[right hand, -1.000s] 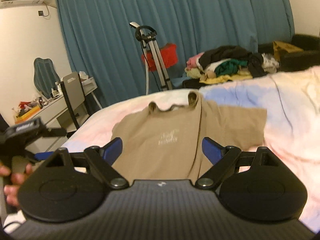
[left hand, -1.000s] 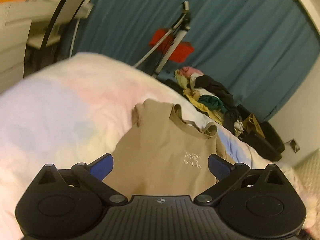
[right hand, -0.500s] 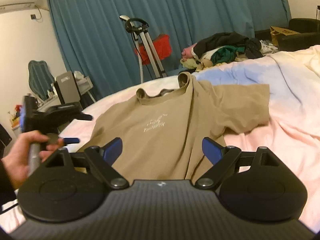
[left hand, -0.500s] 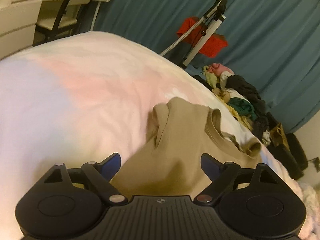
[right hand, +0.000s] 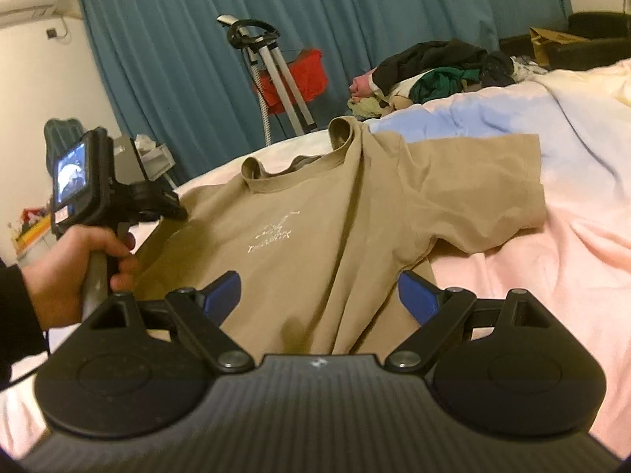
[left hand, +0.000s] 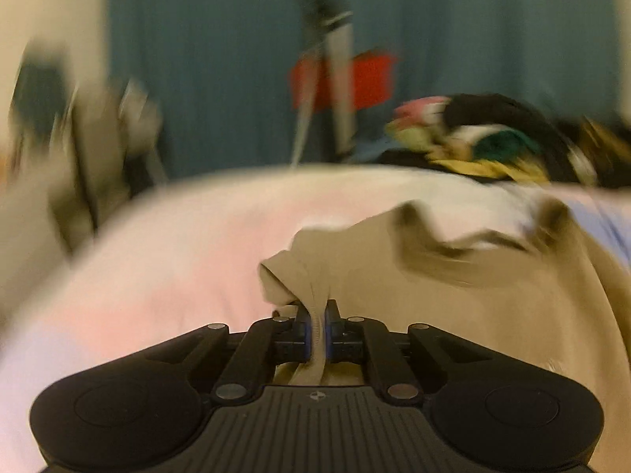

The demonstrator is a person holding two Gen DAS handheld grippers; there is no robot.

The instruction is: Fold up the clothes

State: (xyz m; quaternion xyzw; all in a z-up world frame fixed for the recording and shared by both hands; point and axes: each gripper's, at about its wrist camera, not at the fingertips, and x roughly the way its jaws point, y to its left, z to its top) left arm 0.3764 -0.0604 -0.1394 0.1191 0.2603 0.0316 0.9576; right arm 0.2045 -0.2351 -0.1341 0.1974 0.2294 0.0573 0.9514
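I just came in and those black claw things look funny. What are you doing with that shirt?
A person is folding a tan T-shirt spread on the bed, with a gripper in each hand. The left gripper is shut on a bunch of the shirt's cloth near its left sleeve. The right gripper is open above the shirt's lower part and holds nothing. No fold is made yet.

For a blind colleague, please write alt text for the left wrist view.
The left gripper has its jaws shut on a bunched fold of the tan T-shirt, which lies on a pale pink bed cover. The background is motion-blurred: a blue curtain and a clothes pile.
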